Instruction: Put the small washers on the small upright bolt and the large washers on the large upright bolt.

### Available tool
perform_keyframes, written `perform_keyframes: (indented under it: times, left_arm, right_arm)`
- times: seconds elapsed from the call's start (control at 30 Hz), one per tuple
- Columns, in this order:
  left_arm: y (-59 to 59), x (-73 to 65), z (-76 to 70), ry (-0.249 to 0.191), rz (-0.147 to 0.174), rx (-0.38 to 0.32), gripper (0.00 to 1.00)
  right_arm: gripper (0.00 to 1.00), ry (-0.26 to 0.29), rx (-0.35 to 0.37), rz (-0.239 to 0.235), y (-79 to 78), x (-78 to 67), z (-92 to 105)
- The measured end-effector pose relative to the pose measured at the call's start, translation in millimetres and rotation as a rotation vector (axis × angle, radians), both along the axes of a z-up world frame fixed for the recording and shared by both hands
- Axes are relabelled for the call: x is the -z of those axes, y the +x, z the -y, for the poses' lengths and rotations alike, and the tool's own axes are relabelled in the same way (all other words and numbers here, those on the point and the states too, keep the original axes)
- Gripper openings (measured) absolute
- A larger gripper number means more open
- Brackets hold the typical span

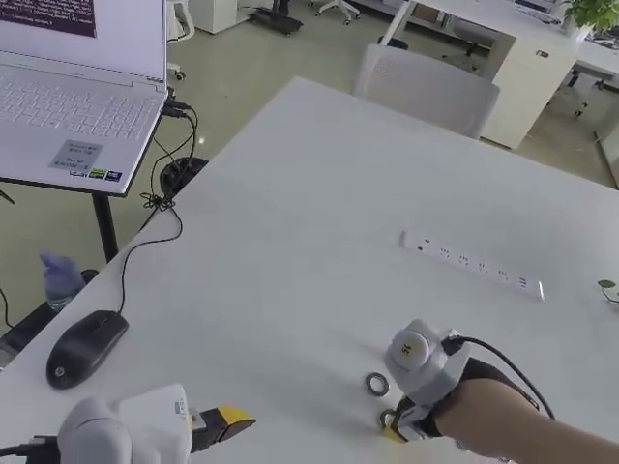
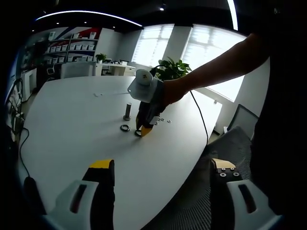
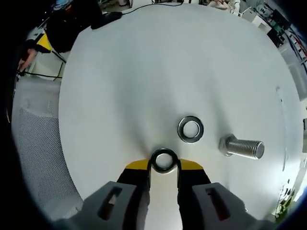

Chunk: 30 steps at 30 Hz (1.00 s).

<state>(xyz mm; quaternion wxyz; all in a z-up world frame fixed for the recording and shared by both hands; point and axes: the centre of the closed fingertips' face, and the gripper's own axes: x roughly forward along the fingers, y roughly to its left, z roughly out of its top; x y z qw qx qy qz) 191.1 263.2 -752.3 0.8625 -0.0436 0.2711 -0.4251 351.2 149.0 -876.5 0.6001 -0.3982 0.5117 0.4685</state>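
- Progress: early, by my reading. The large upright bolt [image 3: 240,147], right of centre in the right gripper view, carries no washer on its shank.
- At bottom centre of that view, the right gripper [image 3: 163,167] has its jaws drawn narrow, pinching the gripped washer [image 3: 163,153] by its rim. That washer looks flat on the white surface [image 1: 319,222], not lifted.
- Up and right of it in the frame, the second washer [image 3: 182,129] lies loose, left of the bolt and touching neither.
- In its own view the left gripper [image 2: 162,167] has its jaws spread wide with nothing between them. In the head view it sits at lower left, well apart from the work.
- Right of the bolt in the left gripper view, the small washers [image 2: 165,120] show as a few pale specks, too small to count.
- Left to do, as judged: both large washers go onto the bolt, then the small set.
- Writing: at upper left of the head view, the laptop [image 1: 77,106] shows text on a dark purple screen and stickers on its palm rest, all too blurred to read. The power strip [image 1: 474,263] and mouse [image 1: 85,346] bear no legible marks.
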Motion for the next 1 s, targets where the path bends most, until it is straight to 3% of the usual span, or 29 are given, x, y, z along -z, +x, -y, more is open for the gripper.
perform_keyframes:
  times: [0.4,0.6,1.0]
  left_arm:
    - [-5.8,4.8,3.1,0.002,-0.018,0.011,0.81]
    - [-4.8,3.0,4.2,0.001,-0.016,0.014,0.81]
    - [-1.4,-1.9,7.3,0.007,-0.003,0.036,0.81]
  right_arm:
    - [0.2,0.004,0.022,-0.026,-1.5,-12.3,10.2]
    - [0.2,0.019,0.054,-0.03,-1.2,-25.7,19.2]
    - [0.2,0.04,0.098,0.0,19.9,-51.5,28.3]
